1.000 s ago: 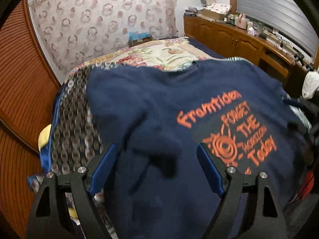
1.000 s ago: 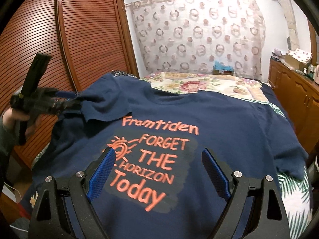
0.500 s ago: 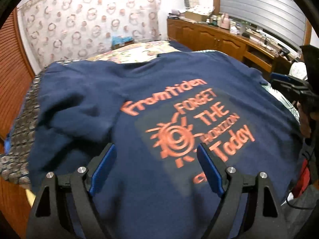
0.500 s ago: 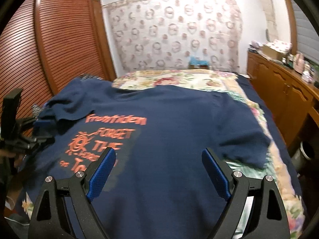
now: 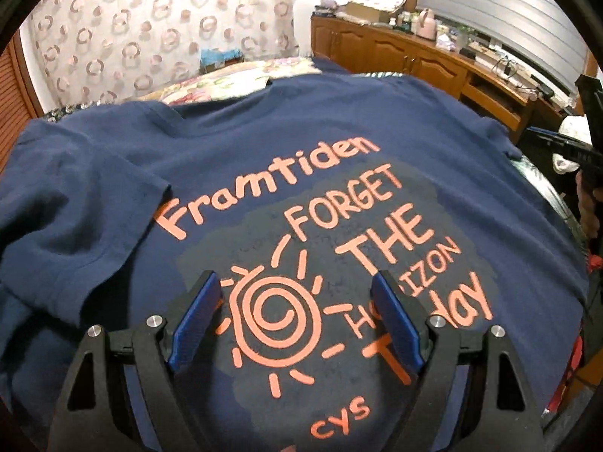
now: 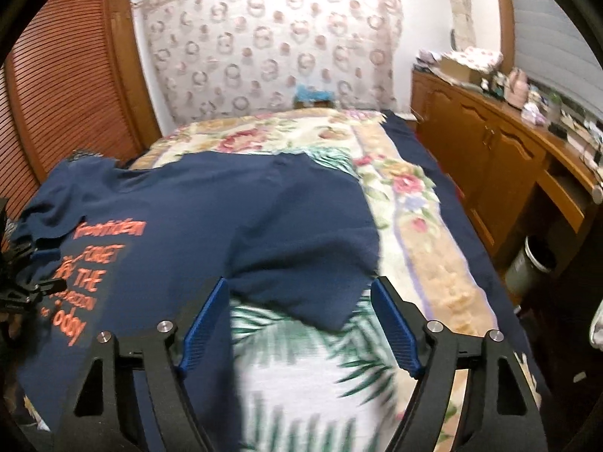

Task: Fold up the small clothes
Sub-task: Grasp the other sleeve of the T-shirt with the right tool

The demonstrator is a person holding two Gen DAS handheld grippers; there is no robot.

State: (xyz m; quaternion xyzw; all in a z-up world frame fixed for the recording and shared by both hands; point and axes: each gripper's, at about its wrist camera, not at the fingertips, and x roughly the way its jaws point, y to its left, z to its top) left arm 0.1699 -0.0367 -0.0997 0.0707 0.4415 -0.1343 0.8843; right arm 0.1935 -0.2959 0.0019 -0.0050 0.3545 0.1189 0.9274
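I find the navy T-shirt (image 5: 264, 158) spread print-up on the bed (image 6: 414, 226), one sleeve (image 5: 86, 203) turned inward, remaining folds outstanding, left tongs (image 5: 297, 324) and right tongs (image 6: 299, 327) both released, empty.

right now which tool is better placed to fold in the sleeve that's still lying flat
Right. The right tool is open with the flat sleeve lying just ahead between its fingers. The left tool, also open, hovers over the sun print mid-shirt, beside the sleeve already folded in.
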